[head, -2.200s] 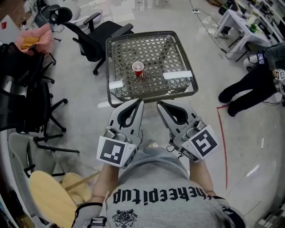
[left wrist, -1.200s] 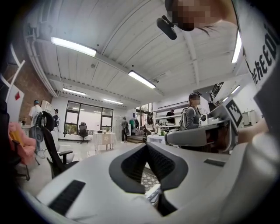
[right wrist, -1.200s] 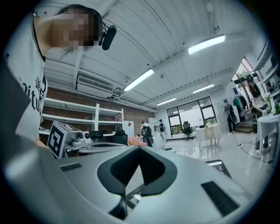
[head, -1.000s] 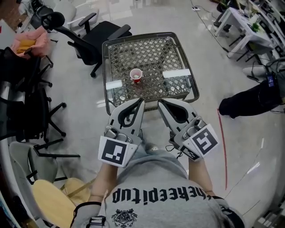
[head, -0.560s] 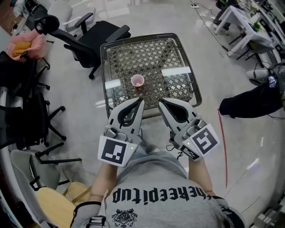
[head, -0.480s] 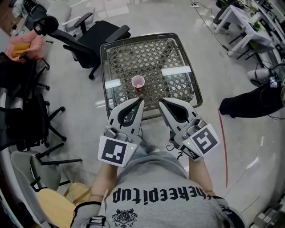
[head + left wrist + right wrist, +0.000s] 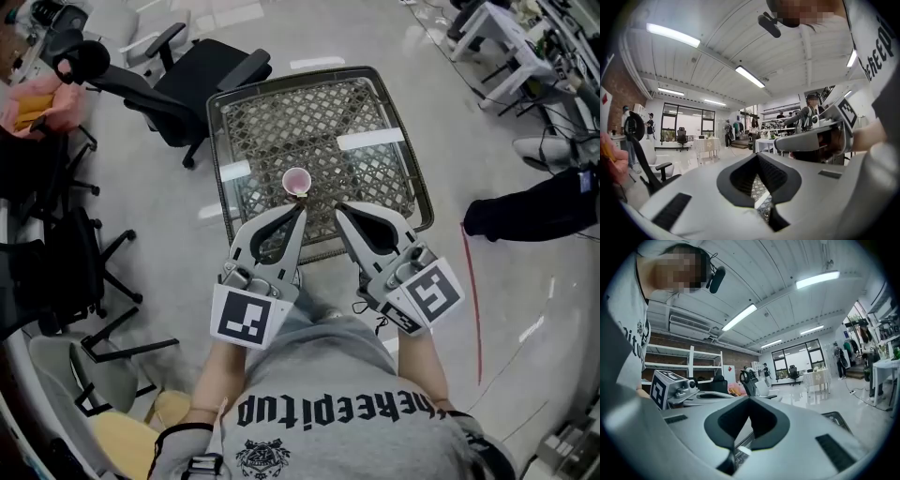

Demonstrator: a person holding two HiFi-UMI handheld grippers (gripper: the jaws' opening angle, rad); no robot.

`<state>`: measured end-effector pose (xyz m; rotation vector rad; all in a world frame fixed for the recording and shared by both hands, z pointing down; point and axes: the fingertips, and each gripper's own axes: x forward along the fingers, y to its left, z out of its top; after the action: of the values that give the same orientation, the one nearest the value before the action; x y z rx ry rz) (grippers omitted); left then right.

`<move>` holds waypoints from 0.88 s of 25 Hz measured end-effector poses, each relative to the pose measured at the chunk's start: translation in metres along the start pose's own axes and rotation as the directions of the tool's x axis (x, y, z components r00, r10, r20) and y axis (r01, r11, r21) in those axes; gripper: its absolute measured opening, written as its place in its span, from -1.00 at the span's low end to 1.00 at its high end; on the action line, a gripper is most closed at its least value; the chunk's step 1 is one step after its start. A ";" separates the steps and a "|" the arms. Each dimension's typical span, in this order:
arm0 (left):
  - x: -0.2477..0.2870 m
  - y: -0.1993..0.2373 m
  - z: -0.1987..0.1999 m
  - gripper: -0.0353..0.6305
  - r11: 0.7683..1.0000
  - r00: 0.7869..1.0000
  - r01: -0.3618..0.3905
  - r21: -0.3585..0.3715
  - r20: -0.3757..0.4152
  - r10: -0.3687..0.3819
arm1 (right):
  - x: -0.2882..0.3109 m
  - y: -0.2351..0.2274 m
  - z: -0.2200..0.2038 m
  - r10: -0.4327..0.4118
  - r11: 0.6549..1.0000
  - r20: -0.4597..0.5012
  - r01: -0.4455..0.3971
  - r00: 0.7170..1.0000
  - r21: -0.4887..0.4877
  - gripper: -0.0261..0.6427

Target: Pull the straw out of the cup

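Facing: a glass-topped lattice table (image 7: 309,112) dead ahead, both grippers held out side by side in front of the person's chest
Cup: red cup (image 7: 296,182), upright on the near half of the table between two white strips (image 7: 370,140); in the head view it shows just past the gripper tips
Straw: too small to pick out from up here; nothing clearly stands above the rim, so it needs a closer look before any grab
Left gripper: left gripper (image 7: 298,214) has its jaws pressed together tip to tip with nothing in them; only lattice and a white strip show through the gap behind the tips
Right gripper: right gripper (image 7: 339,211) is the same story, jaws closed on themselves and empty
Stage: by my read this is the run-up, with no contact with the cup and the straw yet to be gripped
Doing it well: open both sets of jaws before they get to the rim; let one gripper take the cup wall gently, just enough to steady it, while the other comes in over the top, pinches the straw high up and draws it out along its own line
Watch for: a light cup on slick glass will likely slide or tip if the straw is dragged sideways or the cup is nudged with closed tips
Around: black office chair (image 7: 202,75) off the far left corner, a dark-clad person (image 7: 548,202) to the right, both well apart from the cup
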<state>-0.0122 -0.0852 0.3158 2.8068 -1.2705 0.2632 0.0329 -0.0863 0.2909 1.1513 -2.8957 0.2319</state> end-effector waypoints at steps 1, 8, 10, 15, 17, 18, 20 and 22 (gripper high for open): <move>0.001 0.003 -0.002 -0.84 1.000 1.000 0.005 0.000 -0.001 -0.005 | 0.002 -0.001 -0.001 -0.005 1.000 0.000 0.005 1.000 0.000 -0.92; 0.013 0.024 -0.007 -0.84 0.997 0.997 0.081 0.019 -0.011 -0.081 | 0.019 -0.010 0.000 -0.058 0.998 -0.014 0.058 0.998 0.003 -0.92; 0.018 0.030 -0.008 -0.84 0.995 0.996 0.093 0.021 -0.014 -0.093 | 0.024 -0.014 0.000 -0.071 0.997 -0.017 0.071 0.997 0.004 -0.92; 0.030 0.042 -0.017 -0.79 0.991 0.991 0.132 0.034 -0.031 -0.131 | 0.035 -0.021 0.000 -0.107 0.994 -0.030 0.107 0.994 0.006 -0.92; 0.036 0.046 -0.023 -0.79 0.988 0.988 0.153 0.037 -0.041 -0.151 | 0.037 -0.025 -0.002 -0.123 0.992 -0.038 0.123 0.992 0.008 -0.92; 0.038 0.047 -0.027 -0.79 0.985 0.985 0.167 0.035 -0.048 -0.166 | 0.038 -0.026 -0.004 -0.133 0.991 -0.043 0.133 0.990 0.011 -0.92; 0.043 0.051 -0.035 -0.79 0.980 0.979 0.196 0.038 -0.061 -0.194 | 0.040 -0.029 -0.007 -0.151 0.988 -0.053 0.153 0.987 0.019 -0.92; 0.048 0.054 -0.045 -0.78 0.974 0.974 0.217 0.057 -0.071 -0.213 | 0.043 -0.032 -0.010 -0.166 0.986 -0.062 0.167 0.984 0.024 -0.92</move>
<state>-0.0276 -0.1515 0.3670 2.9313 -0.9508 0.3858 0.0233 -0.1368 0.3081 1.3577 -2.7347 0.2995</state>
